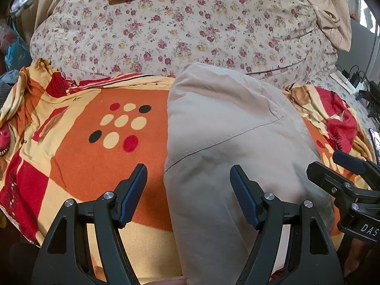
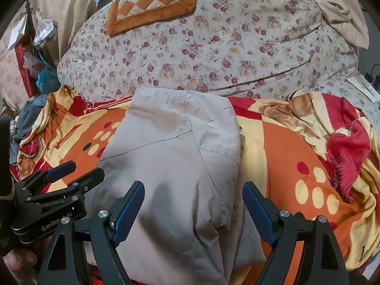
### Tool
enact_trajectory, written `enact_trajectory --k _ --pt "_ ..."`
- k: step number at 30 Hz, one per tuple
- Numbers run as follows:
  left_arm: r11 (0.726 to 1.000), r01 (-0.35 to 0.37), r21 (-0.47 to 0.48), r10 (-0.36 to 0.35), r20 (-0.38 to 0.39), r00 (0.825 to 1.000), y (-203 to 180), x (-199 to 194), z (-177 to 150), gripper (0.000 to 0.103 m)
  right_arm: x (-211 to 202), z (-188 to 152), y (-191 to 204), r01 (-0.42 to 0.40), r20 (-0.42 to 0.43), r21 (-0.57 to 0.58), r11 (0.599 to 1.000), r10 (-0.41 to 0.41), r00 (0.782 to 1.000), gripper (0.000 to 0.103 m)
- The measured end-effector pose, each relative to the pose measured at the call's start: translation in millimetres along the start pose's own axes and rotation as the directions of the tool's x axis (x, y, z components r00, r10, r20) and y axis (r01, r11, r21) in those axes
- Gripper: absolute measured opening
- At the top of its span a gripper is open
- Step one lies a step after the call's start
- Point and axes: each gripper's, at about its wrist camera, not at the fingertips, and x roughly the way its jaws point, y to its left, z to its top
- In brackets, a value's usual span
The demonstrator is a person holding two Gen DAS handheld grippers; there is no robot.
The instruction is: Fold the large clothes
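A beige garment (image 1: 228, 142) lies folded into a long narrow stack on an orange, red and yellow blanket (image 1: 95, 156). It also shows in the right wrist view (image 2: 175, 166). My left gripper (image 1: 188, 173) is open and empty, its jaws straddling the garment's left edge near the front. My right gripper (image 2: 193, 190) is open and empty above the garment's near end. The right gripper shows at the right edge of the left wrist view (image 1: 342, 166). The left gripper shows at the left of the right wrist view (image 2: 78, 168).
A large floral duvet (image 1: 180, 35) is piled behind the blanket, with an orange checked cushion (image 2: 152, 4) on top. Cables and chargers (image 1: 361, 83) lie at the far right. Bags and clutter (image 2: 38, 71) stand at the far left.
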Motion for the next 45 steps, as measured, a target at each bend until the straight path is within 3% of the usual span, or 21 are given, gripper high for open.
enact_trajectory --k 45 --pt "1.000 -0.008 0.002 0.009 -0.032 0.999 3 13 -5 0.072 11 -1 5 -0.016 -0.017 -0.016 1.000 0.016 1.000 0.083"
